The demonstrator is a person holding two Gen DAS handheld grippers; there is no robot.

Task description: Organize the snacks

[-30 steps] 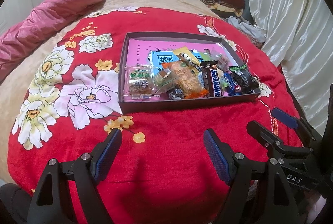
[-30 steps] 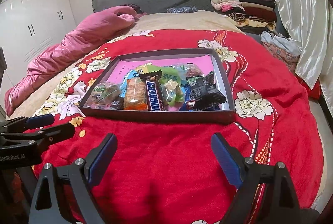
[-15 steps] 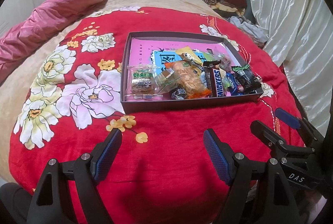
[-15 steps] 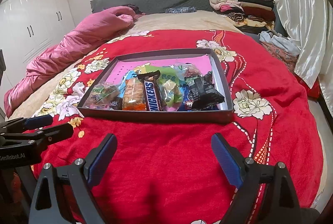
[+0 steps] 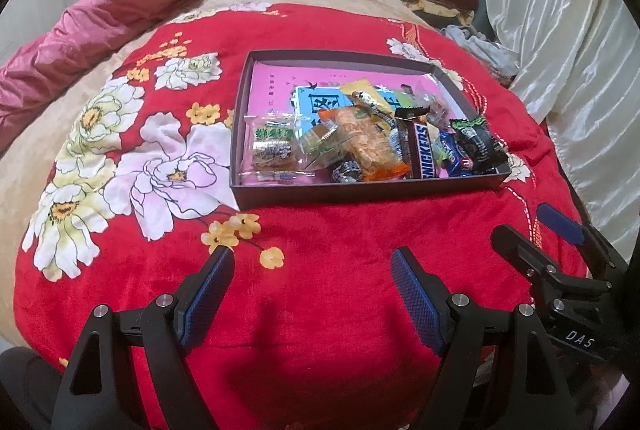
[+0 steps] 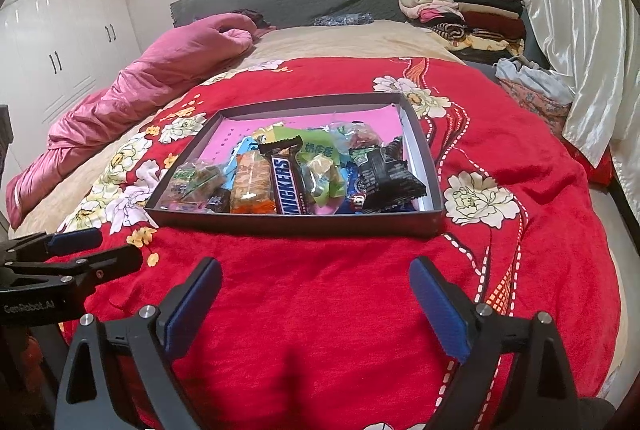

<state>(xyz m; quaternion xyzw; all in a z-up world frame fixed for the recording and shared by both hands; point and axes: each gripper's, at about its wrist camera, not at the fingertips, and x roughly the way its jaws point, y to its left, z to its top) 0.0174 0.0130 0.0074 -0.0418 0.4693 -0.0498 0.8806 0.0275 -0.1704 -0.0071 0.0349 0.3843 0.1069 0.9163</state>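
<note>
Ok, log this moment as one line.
left gripper: open, empty | right gripper: open, empty | snacks: in box | box: on blanket

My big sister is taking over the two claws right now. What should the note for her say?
Left claw: open, holding nothing, hovering over the red blanket in front of the box.
Right claw: open, holding nothing, also over the blanket near the box.
Snacks: all in the shallow dark box, heaped along its near side. The Snickers bar is in the middle, an orange packet beside it, a black packet at the right end, and a clear packet at the left end.
Done: nothing lies outside the box.
Left: the pile is still jumbled and overlapping, so it probably still needs tidying.
</note>
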